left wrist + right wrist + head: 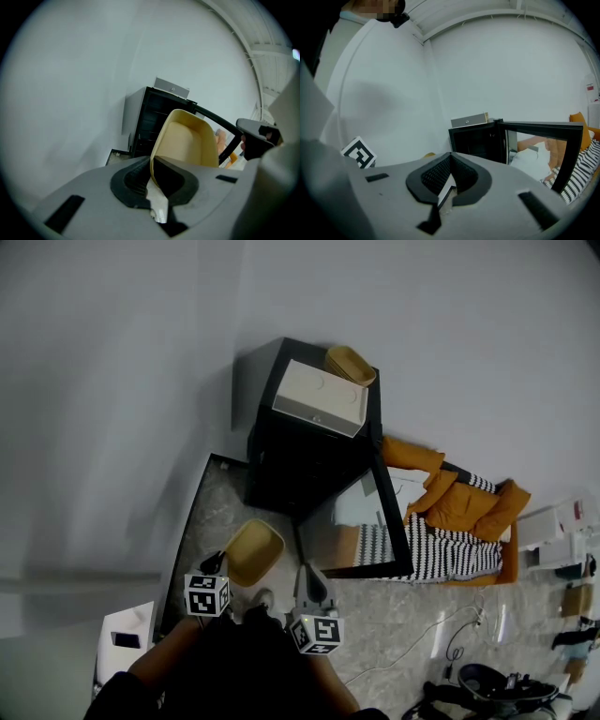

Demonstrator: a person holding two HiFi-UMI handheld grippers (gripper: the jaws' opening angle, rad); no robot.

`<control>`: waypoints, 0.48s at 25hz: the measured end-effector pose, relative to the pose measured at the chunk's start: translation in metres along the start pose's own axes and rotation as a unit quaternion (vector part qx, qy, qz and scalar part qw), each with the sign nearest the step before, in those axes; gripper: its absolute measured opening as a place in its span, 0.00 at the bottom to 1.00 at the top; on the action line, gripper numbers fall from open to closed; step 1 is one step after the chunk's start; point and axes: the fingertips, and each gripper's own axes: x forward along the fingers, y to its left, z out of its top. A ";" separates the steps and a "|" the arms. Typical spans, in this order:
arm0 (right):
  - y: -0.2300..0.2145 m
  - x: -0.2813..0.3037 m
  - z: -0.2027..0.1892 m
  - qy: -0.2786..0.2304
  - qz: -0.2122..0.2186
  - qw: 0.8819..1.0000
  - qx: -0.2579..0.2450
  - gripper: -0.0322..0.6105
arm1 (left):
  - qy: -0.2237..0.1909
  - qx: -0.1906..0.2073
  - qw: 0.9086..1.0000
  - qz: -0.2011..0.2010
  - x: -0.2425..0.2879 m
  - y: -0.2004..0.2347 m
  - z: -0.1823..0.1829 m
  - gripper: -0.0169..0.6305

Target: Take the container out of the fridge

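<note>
Jaws of the left gripper [152, 164] are seen pinched narrow on the rim of the cream container [187, 140]. It is held tilted in the air at the lower centre of the head view, well clear of the black fridge [300, 465] above it in the frame. The removal is judged done, as the container is fully outside the cabinet. Just to its right, the right gripper [309, 585] is carried with its jaws closed together on nothing. The fridge door [394, 521] is shown swung wide open, so shutting it and setting the container down may be all that is left. A white box [319, 397] and a second tan bowl [350, 365] are seen on the fridge top.
</note>
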 end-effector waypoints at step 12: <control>0.002 -0.001 -0.004 0.006 -0.002 1.000 -0.006 0.05 | 0.005 -0.007 1.000 -0.002 0.000 0.002 -0.004 0.05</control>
